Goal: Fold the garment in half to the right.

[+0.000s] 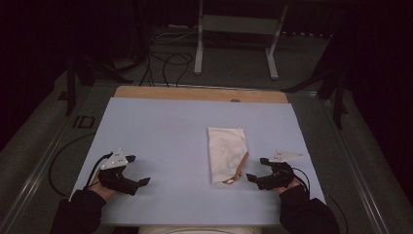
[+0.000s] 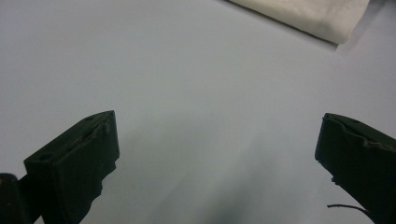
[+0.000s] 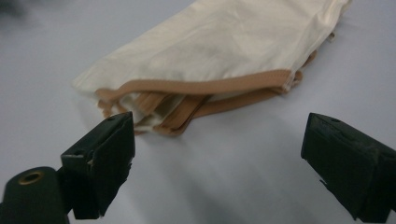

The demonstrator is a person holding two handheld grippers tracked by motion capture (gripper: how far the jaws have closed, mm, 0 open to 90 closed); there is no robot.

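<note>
A folded cream cloth [image 1: 226, 153] with a tan trim lies right of the middle of the pale blue table [image 1: 165, 131]. My right gripper [image 1: 257, 169] rests open on the table just right of the cloth's near corner. In the right gripper view the cloth [image 3: 224, 51] lies just ahead of the gripper [image 3: 217, 154], its tan trim [image 3: 201, 87] facing the jaws, which hold nothing. My left gripper [image 1: 138, 170] is open at the near left, well apart from the cloth. In the left gripper view the cloth's edge [image 2: 313, 16] shows far off beyond the empty gripper [image 2: 217, 149].
A wooden board edge [image 1: 199, 93] runs along the table's far side. Beyond it, cables [image 1: 165, 61] and a white metal stand [image 1: 236, 36] sit on the dark floor. The person's dark sleeves [image 1: 78, 212] enter at the bottom.
</note>
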